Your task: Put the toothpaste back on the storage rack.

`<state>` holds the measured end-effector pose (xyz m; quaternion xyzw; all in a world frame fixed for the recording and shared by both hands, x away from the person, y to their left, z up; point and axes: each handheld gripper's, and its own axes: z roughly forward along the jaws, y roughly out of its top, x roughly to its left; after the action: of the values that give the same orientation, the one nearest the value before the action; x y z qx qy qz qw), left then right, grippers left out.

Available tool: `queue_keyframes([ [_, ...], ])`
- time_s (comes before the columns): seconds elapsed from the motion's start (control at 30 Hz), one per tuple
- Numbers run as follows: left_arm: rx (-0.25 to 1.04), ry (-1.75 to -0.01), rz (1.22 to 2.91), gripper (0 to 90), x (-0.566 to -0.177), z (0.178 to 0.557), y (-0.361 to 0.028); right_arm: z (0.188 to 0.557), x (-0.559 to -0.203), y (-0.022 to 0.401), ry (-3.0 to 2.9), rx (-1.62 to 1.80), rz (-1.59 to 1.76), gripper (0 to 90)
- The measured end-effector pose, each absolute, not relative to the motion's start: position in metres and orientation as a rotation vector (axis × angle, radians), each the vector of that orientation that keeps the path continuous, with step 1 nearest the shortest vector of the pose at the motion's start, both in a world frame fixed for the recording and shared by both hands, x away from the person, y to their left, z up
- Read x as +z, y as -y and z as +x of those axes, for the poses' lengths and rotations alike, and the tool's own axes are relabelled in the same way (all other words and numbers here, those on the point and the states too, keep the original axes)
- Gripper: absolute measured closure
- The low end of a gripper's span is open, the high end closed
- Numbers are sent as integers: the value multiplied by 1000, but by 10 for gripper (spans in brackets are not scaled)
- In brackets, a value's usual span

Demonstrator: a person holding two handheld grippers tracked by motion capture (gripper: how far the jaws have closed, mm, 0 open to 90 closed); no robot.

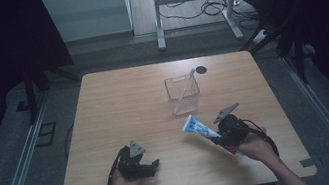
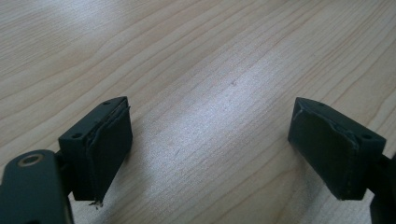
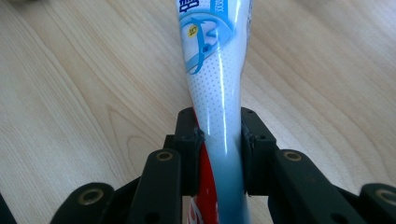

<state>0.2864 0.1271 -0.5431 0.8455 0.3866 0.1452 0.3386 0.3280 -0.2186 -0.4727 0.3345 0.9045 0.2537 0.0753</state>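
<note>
High view: wooden table [image 1: 118, 100], person's forearms entering from the bottom edge. Right gripper [image 1: 221, 137] sits at the near right part of the table, its jaws clamped on a toothpaste tube [image 1: 200, 128]. Tube is white and blue with a red end near the hand; it angles up and away from the gripper toward the table centre, flat crimped end farthest from the hand. Whether the far end touches the wood, cannot tell.

Right gripper view: both black pads press the toothpaste tube [image 3: 215, 93] from either side, at its narrower rounded part, no gap visible. Red section of the tube shows just below the pads. Printed blue graphic lies beyond the jaws, over bare wood.

Left gripper [image 1: 153, 166] rests low at the near left, well apart from the tube. Left gripper view: jaws stand wide apart, nothing between them, plain wood grain [image 2: 210, 70] beneath.

Clear plastic box [image 1: 183, 94] stands past the tube, toward the far side of the table, with a pink toothbrush [image 1: 186, 87] leaning inside it, its head poking over the rim. Small dark round hole [image 1: 201, 69] just beyond the box.
</note>
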Motion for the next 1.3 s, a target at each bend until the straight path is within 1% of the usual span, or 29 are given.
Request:
queue_keyframes([
  [0.6, 374, -1016, 2194, 137, -543, 286, -127, 347, -444, 224, -2648, 850, 1034, 718],
  [1.3, 375, -1012, 2198, 137, -543, 286, -127, 374, -407, 215, -2565, 947, 1037, 719],
])
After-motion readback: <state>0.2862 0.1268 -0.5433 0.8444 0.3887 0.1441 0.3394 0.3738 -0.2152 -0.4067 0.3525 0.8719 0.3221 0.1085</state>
